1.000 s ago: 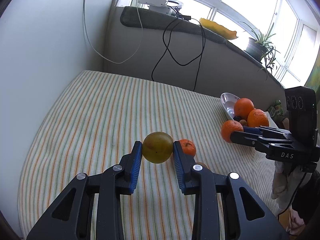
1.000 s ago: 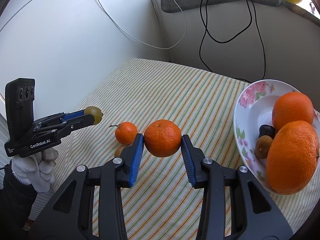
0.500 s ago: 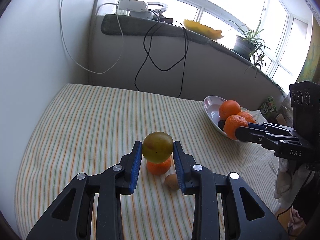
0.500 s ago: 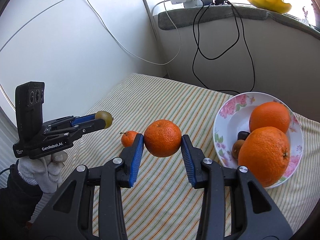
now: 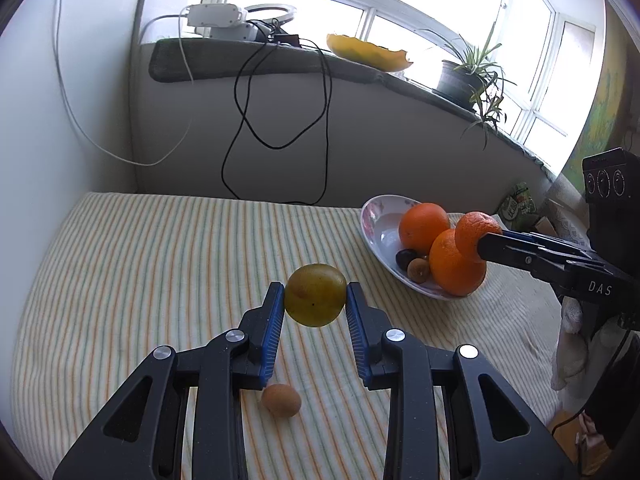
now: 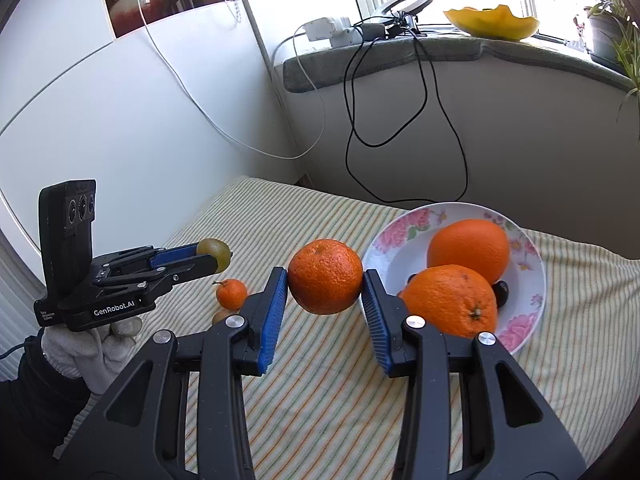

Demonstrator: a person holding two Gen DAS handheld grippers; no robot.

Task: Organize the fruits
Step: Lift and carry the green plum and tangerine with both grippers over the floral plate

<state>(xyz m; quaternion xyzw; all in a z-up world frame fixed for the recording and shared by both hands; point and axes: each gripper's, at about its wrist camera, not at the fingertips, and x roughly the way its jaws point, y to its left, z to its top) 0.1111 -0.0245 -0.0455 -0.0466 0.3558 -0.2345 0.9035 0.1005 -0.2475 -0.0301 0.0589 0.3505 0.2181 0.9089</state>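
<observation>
Both grippers hold fruit above the striped cloth, near the flowered plate.

The left gripper (image 5: 315, 304) clamps a round, yellow-green fruit (image 5: 315, 295) with small dark specks, lifted over the striped cloth (image 5: 160, 264). The right gripper (image 6: 325, 280) squeezes a pebbly-skinned orange (image 6: 325, 276) just beside the plate (image 6: 404, 224), which carries two big oranges. A small tangerine (image 6: 231, 293) and a small brown fruit (image 5: 281, 399) lie on the cloth.
</observation>
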